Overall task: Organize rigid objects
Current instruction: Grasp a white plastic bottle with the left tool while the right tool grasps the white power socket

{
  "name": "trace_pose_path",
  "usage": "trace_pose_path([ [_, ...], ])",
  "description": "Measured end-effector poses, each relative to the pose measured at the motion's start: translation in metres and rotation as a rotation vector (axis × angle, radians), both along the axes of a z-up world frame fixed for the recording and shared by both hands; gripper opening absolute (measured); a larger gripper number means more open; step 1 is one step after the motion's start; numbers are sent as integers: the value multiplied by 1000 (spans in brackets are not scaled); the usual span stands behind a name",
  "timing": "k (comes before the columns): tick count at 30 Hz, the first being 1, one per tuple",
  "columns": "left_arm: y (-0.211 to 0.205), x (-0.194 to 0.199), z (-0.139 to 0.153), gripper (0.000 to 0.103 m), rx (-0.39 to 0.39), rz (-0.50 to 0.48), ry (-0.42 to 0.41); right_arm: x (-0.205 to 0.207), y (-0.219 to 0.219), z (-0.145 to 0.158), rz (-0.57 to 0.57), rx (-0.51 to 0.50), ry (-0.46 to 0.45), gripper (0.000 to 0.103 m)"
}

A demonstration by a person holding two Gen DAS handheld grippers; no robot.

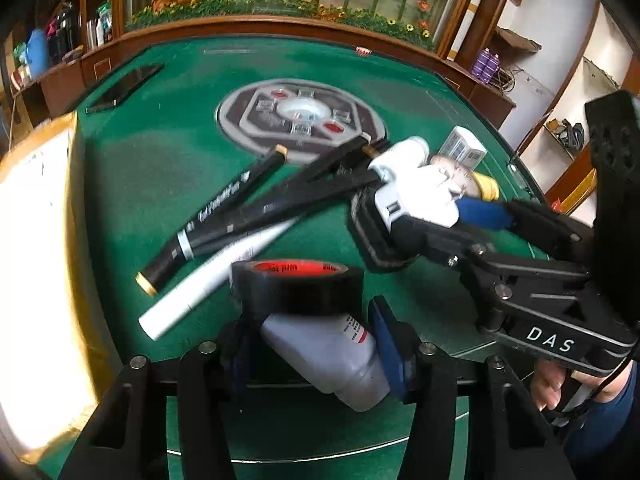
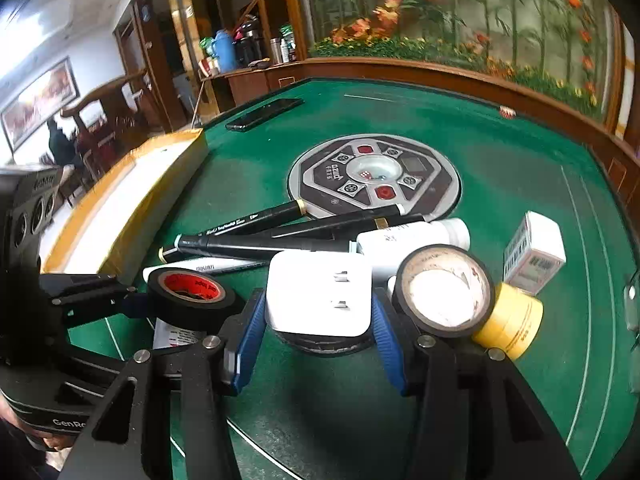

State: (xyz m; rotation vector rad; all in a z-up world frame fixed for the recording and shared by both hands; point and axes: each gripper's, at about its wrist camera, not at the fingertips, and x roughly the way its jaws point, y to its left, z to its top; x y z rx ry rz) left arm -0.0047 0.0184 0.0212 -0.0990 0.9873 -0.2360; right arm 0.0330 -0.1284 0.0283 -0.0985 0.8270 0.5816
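1. The right gripper (image 2: pixel 318 332) has its blue-padded jaws either side of the white charger (image 2: pixel 319 293), prongs facing the camera; the pads sit right at its flanks, but whether they press yet I cannot tell.
2. Under the charger, a dark round thing peeks out at the base of the jaws — it may come along or snag.
3. The left gripper (image 1: pixel 316 344) has a grey-white bottle (image 1: pixel 332 360) lying tilted between its jaws; the right pad is against it, the left is hidden, so a true grip I cannot confirm.
4. Just ahead of the left jaws, a black tape roll with a red core (image 1: pixel 296 286) sits against the bottle, crowding it.
5. To do this well, my judgement: square the right jaws on the charger's flat sides, close firmly, lift straight up clear of the pile.
6. Beside the right jaw's outer side, another black tape roll (image 2: pixel 444 292) leans on a yellow tape roll (image 2: pixel 516 320); a small white box (image 2: pixel 534 254) stands beyond.
7. Ahead of both jaws, black markers (image 2: pixel 264 244) and a white tube (image 2: pixel 416 238) lie crossed on the green worktop (image 2: pixel 500 168); any sideways drag would scatter them.
8. Far left of the jaws, a tan-edged box (image 2: pixel 132 208) waits, probably the destination.
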Motion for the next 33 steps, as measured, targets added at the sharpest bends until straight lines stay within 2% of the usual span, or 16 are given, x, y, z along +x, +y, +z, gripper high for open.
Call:
trace_pose_path([
  [4, -6, -6, 20, 57, 0, -30, -59, 2, -14, 6, -28, 82, 26, 50],
  [10, -9, -8, -10, 57, 14, -59, 55, 3, -24, 12, -54, 135, 49, 50],
  [15, -10, -13, -14, 59, 21, -52, 46, 0, -24, 16, -46, 153, 46, 50],
  [19, -12, -21, -16, 80, 6, -67, 29, 0, -25, 17, -43, 164, 49, 50],
  [21, -14, -26, -17, 81, 25, -65, 11, -1, -24, 17, -39, 166, 50, 50],
  [22, -14, -28, -17, 79, 30, -63, 1, -1, -24, 18, -37, 166, 50, 50],
  [24, -14, -28, -16, 69, 52, -45, -13, -3, -23, 18, -36, 169, 48, 50],
  [26, -12, -27, -15, 40, 65, -23, -18, -3, -23, 18, -32, 171, 47, 50],
  [33, -4, -27, -13, 39, 29, 7, -25, -4, -22, 18, -28, 173, 46, 50],
])
